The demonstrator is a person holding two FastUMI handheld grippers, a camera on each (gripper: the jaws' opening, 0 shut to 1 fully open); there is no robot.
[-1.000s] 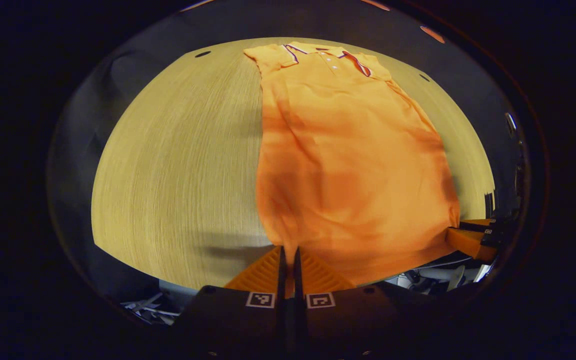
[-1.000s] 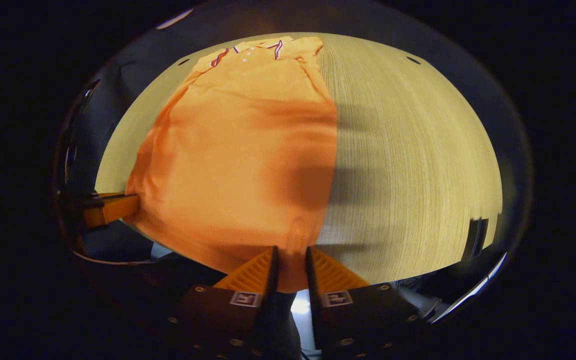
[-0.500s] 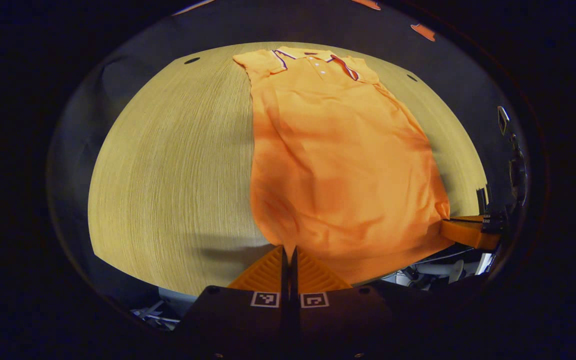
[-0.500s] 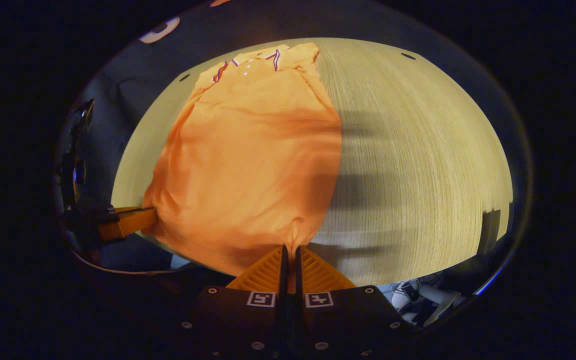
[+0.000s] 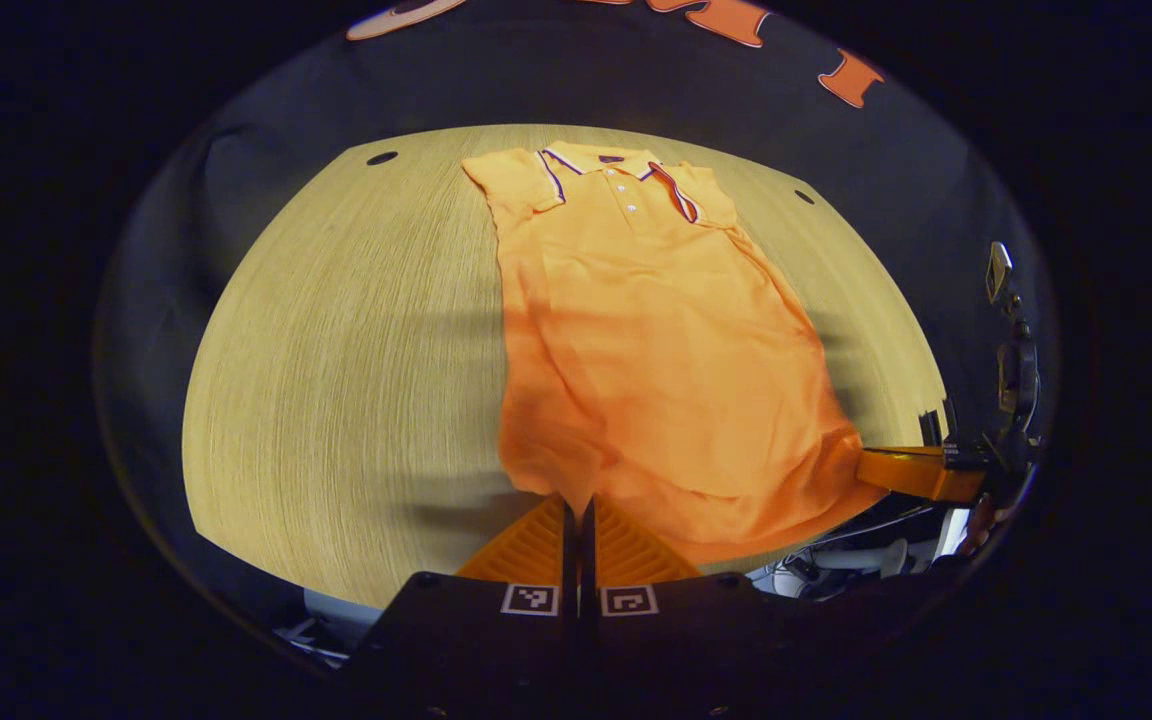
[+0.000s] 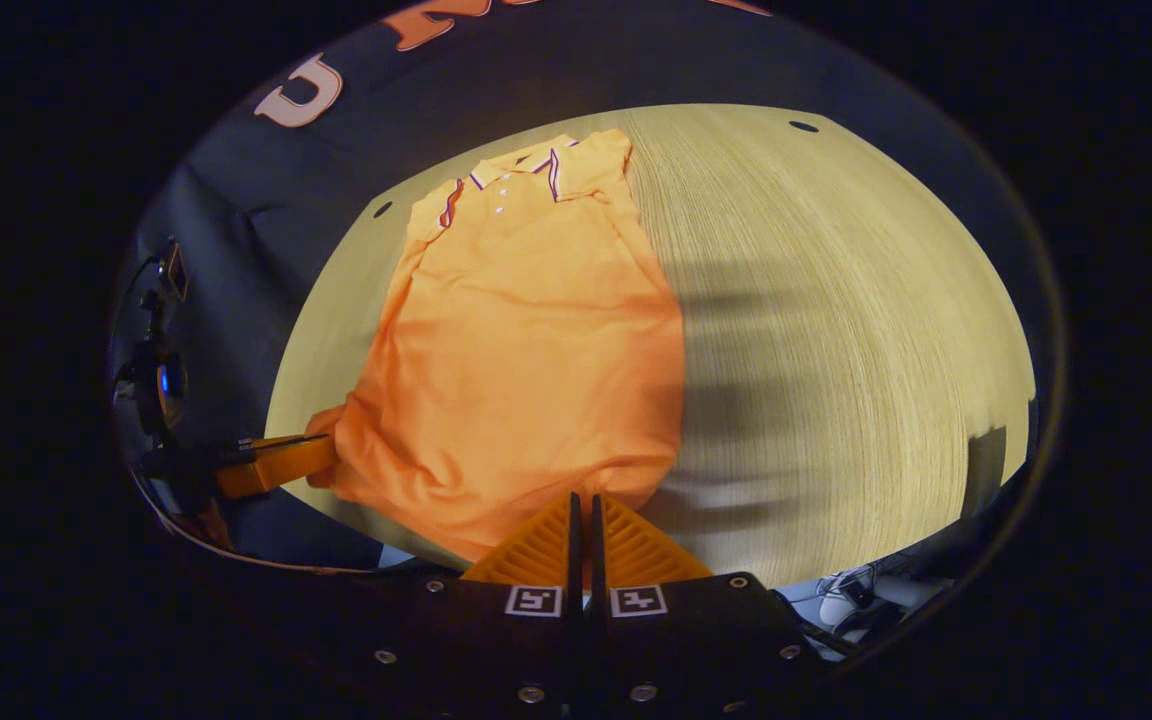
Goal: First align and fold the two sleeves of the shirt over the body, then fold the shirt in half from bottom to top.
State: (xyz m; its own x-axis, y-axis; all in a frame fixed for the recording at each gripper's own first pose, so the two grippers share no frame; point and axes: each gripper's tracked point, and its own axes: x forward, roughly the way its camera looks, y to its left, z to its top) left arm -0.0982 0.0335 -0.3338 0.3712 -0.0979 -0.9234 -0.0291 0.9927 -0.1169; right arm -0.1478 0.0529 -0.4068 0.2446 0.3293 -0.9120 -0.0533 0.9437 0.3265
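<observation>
1. The orange short-sleeved polo shirt with a striped collar (image 5: 656,350) lies lengthwise on the pale wood-grain table (image 5: 336,380), collar at the far end, both sleeves already folded over the body.
2. The left gripper (image 5: 578,510) has its 2 fingers pressed together on the shirt's near hem corner.
3. The right gripper (image 6: 582,505) is likewise clamped on the other hem corner; 1 second ago its fingers stood apart around the cloth.
4. Since 0.5 seconds ago both grippers have risen and drawn back: the shirt looks smaller, and its hem is lifted and bunched between them.
</observation>
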